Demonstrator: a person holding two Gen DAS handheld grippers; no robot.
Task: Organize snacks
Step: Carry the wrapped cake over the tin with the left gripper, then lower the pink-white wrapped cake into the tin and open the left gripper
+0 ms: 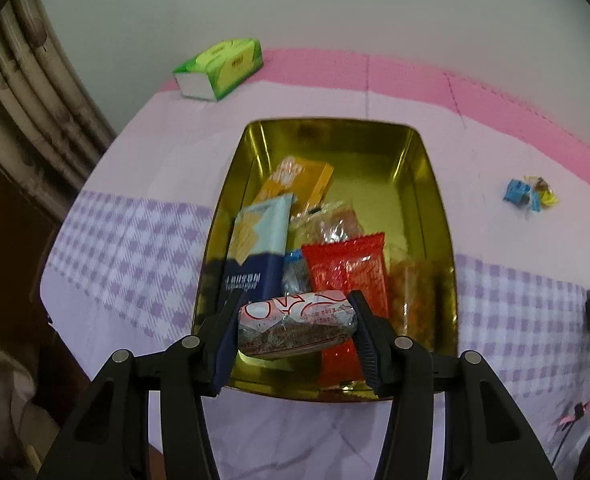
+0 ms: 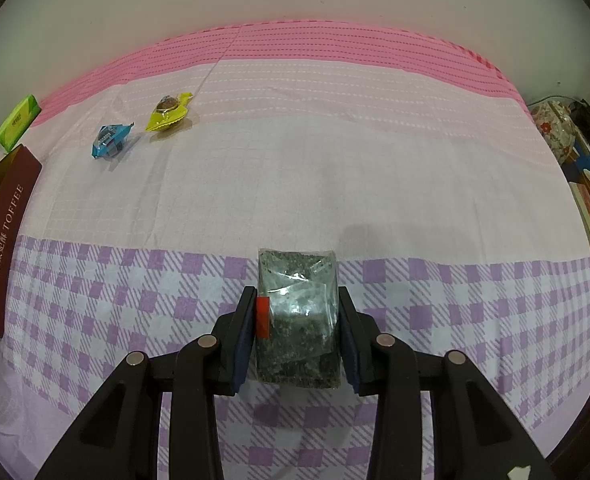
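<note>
While snacks collect in gold tin [image 1: 425, 168] on table [image 1: 135, 240], left gripper [image 1: 295, 330] clamps red-and-white wrapped bar [image 1: 295, 326] crosswise over tin's near end, probably poised for drop among packets: blue cracker pack [image 1: 257, 240], red pouch [image 1: 349, 272]. Right gripper [image 2: 297, 326] grips clear seaweed packet [image 2: 299, 316] by its sides, above checked cloth, likely tin-bound. Blue candy [image 2: 111, 141] and yellow candy [image 2: 168, 113] lie loose, near each other. Only right view shows tin's maroon TOFFEE side [image 2: 5, 240]; only left view, tin's contents.

Glossy gold metal tin [image 1: 435, 200] (mirror-smooth inside), matt checked cloth [image 2: 95, 280], crinkly foil wrapper [image 1: 295, 326]
</note>
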